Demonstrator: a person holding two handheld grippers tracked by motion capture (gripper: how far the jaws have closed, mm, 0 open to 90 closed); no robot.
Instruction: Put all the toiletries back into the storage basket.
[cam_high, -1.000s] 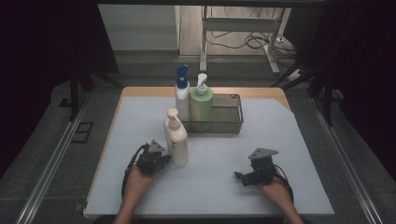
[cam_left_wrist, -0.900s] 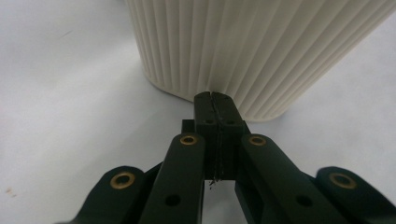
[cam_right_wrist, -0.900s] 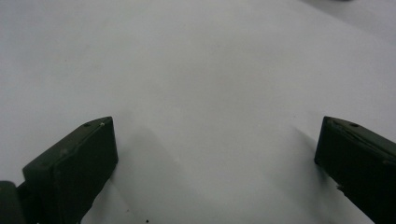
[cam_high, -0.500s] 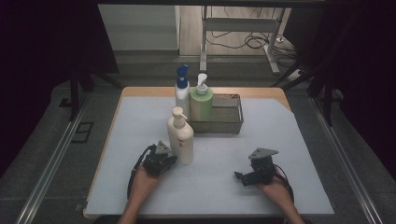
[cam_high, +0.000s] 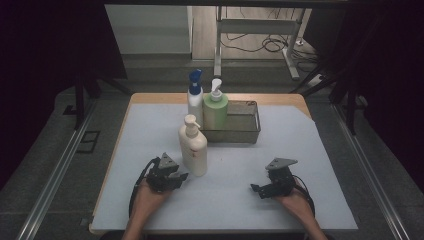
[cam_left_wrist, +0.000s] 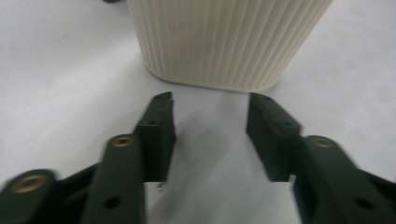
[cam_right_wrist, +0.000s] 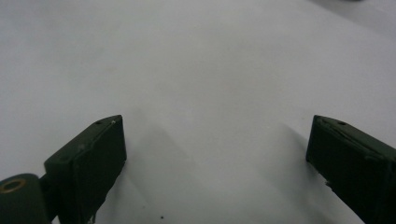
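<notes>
Your left gripper (cam_left_wrist: 210, 105), released and just opening, sits just short of the cream pump bottle (cam_high: 193, 145): upright, long axis vertical, nozzle pointing away. Right gripper (cam_right_wrist: 215, 140) released.

A: Where is the left claw (cam_high: 176, 176)?

B: Low at the near left, carried in the person's left hand (cam_high: 147, 192), forearm coming in from the bottom edge. It points forward and a little to the right.

A: And how do its jaws stand?

B: They have just been opening. In the left gripper view the left claw (cam_left_wrist: 210, 114) shows a clear gap with nothing between the tips.

A: The right claw (cam_high: 257, 190)?

B: Low at the near right in the right hand (cam_high: 292, 200), aimed leftward. The right gripper view has its jaws spread wide, nothing between them.
</notes>
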